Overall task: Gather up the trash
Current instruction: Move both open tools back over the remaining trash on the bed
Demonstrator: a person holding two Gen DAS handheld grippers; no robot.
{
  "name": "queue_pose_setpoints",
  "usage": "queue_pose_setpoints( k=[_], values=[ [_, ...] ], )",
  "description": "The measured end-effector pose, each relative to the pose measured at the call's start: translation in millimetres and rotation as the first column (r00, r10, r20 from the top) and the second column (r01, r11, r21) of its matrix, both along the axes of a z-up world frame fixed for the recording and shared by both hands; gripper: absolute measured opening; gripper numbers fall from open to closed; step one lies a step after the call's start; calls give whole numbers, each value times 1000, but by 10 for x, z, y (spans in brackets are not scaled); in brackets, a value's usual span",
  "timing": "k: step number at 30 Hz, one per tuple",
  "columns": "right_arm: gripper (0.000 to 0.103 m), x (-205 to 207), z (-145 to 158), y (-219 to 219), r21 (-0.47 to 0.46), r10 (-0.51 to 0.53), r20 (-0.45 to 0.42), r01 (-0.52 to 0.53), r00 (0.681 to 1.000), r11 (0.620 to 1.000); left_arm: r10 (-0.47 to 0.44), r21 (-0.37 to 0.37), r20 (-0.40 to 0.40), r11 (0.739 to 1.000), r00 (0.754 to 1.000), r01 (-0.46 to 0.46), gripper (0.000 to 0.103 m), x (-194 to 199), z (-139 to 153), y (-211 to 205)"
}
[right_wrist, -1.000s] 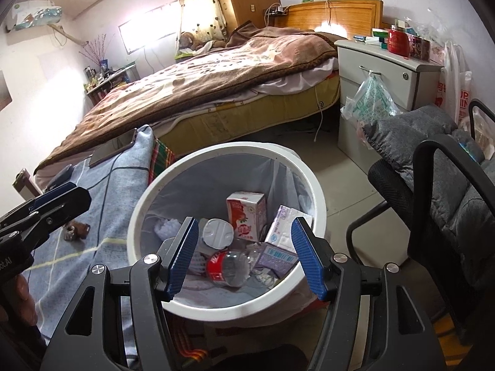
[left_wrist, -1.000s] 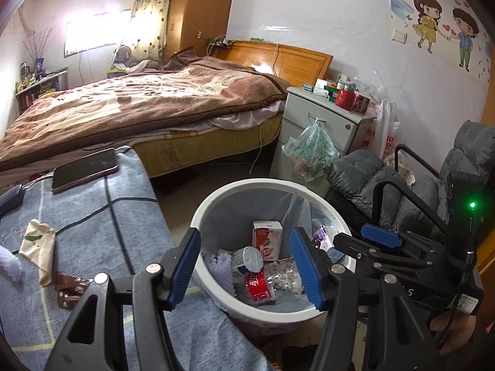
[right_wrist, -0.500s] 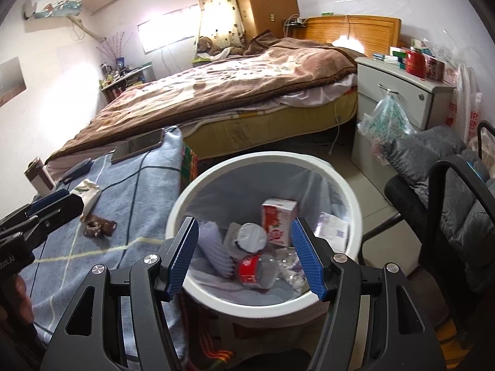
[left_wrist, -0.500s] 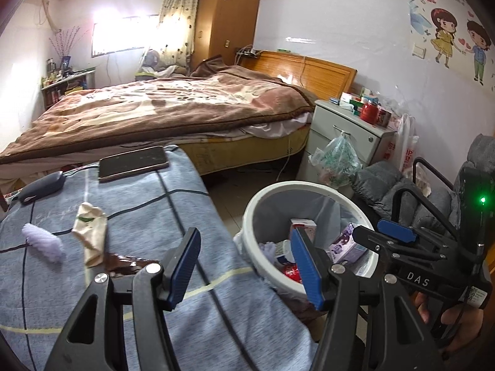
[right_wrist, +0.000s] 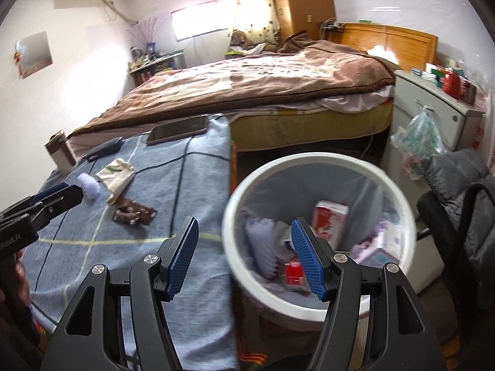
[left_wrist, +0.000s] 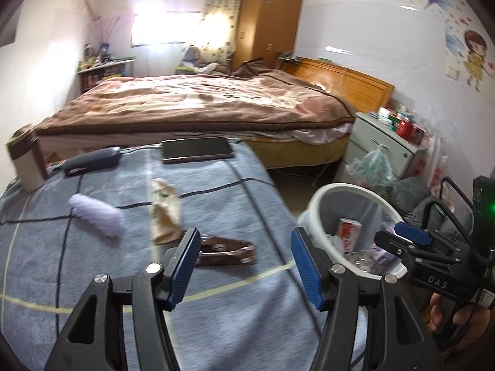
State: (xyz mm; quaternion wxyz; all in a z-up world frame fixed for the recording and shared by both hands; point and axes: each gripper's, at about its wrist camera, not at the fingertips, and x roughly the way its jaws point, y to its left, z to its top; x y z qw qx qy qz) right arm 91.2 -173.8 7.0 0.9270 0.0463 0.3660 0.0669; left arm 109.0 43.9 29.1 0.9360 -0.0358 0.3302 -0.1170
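A brown wrapper point(left_wrist: 224, 249) point(right_wrist: 133, 212), a crumpled beige bag point(left_wrist: 165, 213) point(right_wrist: 117, 176) and a lilac fuzzy roll point(left_wrist: 97, 214) point(right_wrist: 88, 184) lie on the blue-grey cloth of the table point(left_wrist: 92, 278). My left gripper point(left_wrist: 244, 262) hangs open just in front of the brown wrapper, nothing between its fingers. A white bin point(right_wrist: 318, 167) point(left_wrist: 315, 204) beside the table holds a red-white carton point(right_wrist: 329, 218), a lilac roll and other trash. My right gripper point(right_wrist: 244, 258) is open and empty over the bin's near left rim.
On the table's far end lie a phone point(left_wrist: 198, 150), a dark case point(left_wrist: 91, 160) and a beige cup point(left_wrist: 26, 162). Behind stand a bed point(left_wrist: 201, 105), a white nightstand point(left_wrist: 383, 142) with a hanging bag, and a grey padded chair point(right_wrist: 464, 204) right of the bin.
Both grippers swung left, away from above the bin toward the table. The left one now faces the wrapper on the cloth; the right one shifted from the bin's middle to its left rim.
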Motion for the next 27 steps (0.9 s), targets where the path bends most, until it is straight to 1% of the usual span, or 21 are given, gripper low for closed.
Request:
queue_pose_setpoints(
  k=[3, 7, 12, 21, 27],
  values=[
    [64, 35, -13, 129, 16, 57, -12, -57, 998, 998, 40, -1, -6, 999, 999, -40, 63, -4, -18, 214],
    [64, 81, -36, 347, -4, 118, -18, -118, 993, 993, 96, -17, -18, 995, 995, -96, 64, -8, -60, 509],
    [64, 161, -67, 596, -7, 189, -30, -189, 982, 982, 147, -9, -27, 989, 989, -148, 65, 7, -93, 791],
    [64, 320, -150, 1032, -48, 309, -55, -312, 949, 949, 195, -7, -54, 981, 979, -196, 65, 67, -197, 1163],
    [64, 432, -249, 1289, -88, 386, -85, -393, 918, 915, 214, -16, -88, 976, 973, -216, 65, 167, -294, 1326]
  ],
)
